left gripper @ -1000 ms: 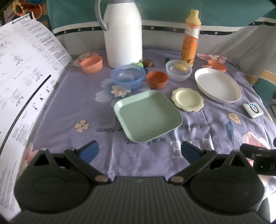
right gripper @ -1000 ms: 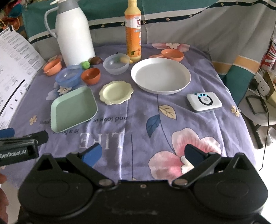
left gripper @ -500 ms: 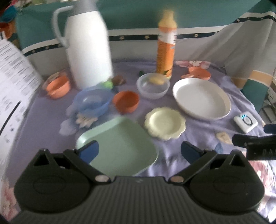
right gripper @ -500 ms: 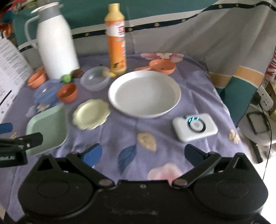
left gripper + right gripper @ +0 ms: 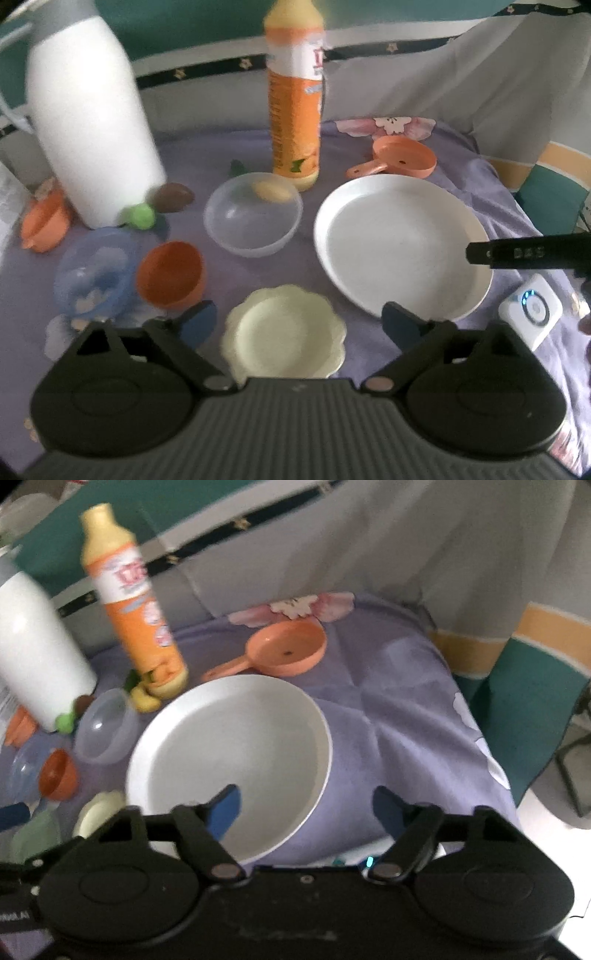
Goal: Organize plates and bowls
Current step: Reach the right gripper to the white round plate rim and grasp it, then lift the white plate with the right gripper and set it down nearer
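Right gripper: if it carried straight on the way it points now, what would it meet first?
Most likely the near right rim of the white plate, which lies between the open right gripper fingers. Its height above the plate is unclear.

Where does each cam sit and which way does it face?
Left wrist: on the left hand-held gripper, open, facing the yellow scalloped plate; the right hand-held gripper's finger enters at right.
Right wrist: on the right hand-held gripper, open, facing the white plate's near-right rim.
Shared: white plate, orange bottle, clear bowl, thermos.
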Motion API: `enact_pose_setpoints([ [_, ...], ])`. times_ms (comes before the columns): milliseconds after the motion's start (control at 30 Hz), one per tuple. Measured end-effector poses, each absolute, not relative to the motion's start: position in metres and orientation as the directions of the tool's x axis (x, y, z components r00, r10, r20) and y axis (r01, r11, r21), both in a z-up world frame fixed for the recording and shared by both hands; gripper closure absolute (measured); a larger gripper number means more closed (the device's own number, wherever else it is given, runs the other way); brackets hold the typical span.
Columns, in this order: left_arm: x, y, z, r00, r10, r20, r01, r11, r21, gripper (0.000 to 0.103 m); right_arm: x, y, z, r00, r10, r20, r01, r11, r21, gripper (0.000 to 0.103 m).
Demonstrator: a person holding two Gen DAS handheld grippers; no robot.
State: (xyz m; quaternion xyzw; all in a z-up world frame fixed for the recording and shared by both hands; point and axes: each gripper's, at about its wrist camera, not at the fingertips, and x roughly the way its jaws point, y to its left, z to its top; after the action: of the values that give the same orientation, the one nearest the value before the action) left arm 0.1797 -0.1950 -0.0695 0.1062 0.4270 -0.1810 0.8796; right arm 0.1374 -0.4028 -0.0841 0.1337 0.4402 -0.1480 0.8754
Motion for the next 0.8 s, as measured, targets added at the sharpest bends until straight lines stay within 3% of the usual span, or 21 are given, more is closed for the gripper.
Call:
enact_pose_setpoints([
  [67,0.188,-0.202,-0.075,0.555,-0.23,-0.799,0.403,0.915,0.017,0.012,0.146,-0.41,-0.094,0.559,-0.131,-0.818,0.378,0.919,0.111,0.048],
  [133,0.194,-0.207,-0.081,0.54,-0.226,-0.811,0.398,0.917,0.01,0.016,0.155,-0.417,-0.104,0.546,-0.115,-0.83,0.371,0.921,0.116,0.069],
  [200,0.199,-0.212,-0.086,0.528,-0.223,-0.82,0.394,0.919,0.003,0.02,0.158,-0.417,-0.108,0.558,-0.126,-0.82,0.352,0.931,0.097,0.075],
  [300,0.203,-0.217,-0.092,0.516,-0.228,-0.826,0.399,0.917,-0.004,0.026,0.159,-0.414,-0.108,0.555,-0.14,-0.82,0.33,0.942,0.063,0.091],
  [500,0.204,-0.231,-0.1,0.504,-0.243,-0.829,0.432,0.902,-0.001,0.033,0.144,-0.417,-0.108,0.552,-0.12,-0.825,0.287,0.956,0.053,0.091],
  [733,0.212,-0.239,-0.11,0.48,-0.248,-0.841,0.426,0.904,-0.023,0.055,0.139,-0.418,-0.107,0.559,-0.104,-0.823,0.279,0.958,0.068,0.091],
  [800,0.213,-0.24,-0.11,0.487,-0.25,-0.837,0.426,0.905,-0.022,0.056,0.139,-0.419,-0.107,0.56,-0.099,-0.822,0.277,0.958,0.074,0.09],
])
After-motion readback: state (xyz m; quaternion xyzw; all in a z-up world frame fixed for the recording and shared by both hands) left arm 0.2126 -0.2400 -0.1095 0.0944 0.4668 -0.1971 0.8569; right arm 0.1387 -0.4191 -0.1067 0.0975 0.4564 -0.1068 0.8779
